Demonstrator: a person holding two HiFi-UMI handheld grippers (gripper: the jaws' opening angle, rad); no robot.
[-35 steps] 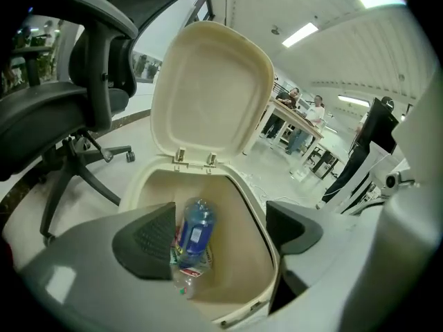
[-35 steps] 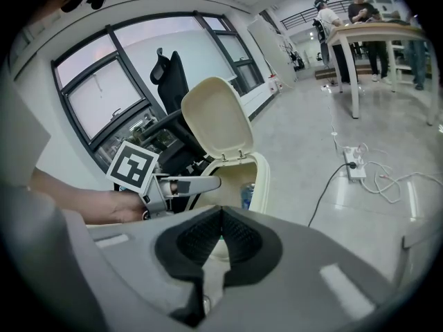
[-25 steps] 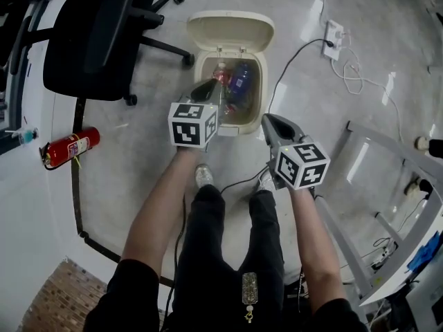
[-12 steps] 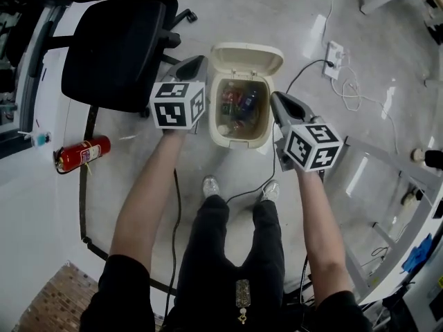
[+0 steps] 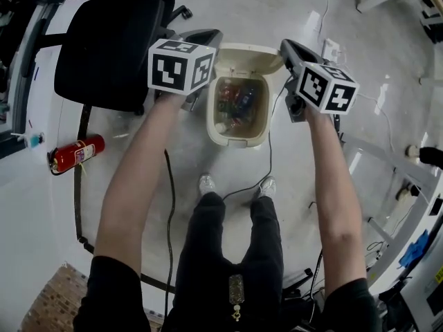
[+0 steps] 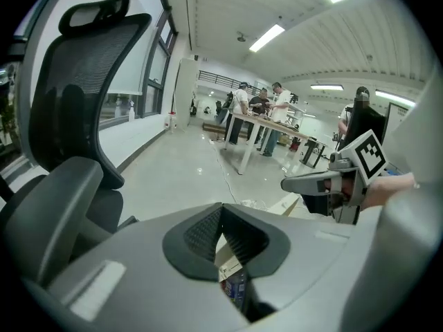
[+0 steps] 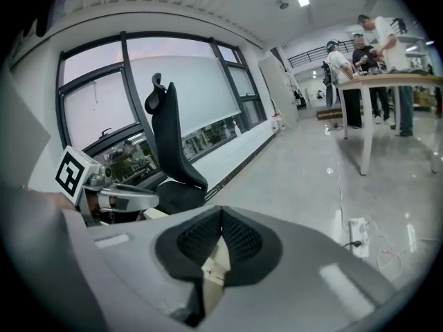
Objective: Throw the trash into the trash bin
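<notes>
A cream trash bin stands on the floor with its lid swung open. Bottles and other colourful trash lie inside it. My left gripper hangs above the bin's left side, shut with nothing between its pads. The right gripper hovers at the lid's right edge, and its pads also meet with nothing held. In the left gripper view the shut jaws frame a slice of the bin, and the right gripper shows across from it. A strip of the bin's rim appears below the closed jaws in the right gripper view.
A black office chair stands just left of the bin. A red fire extinguisher lies by the left wall. A power strip and cables lie to the right, near a white table frame. People stand round a far table.
Both grippers have risen and moved toward the far side of the bin. The left one was over the bin's opening and now sits at its left, beside the lid.
</notes>
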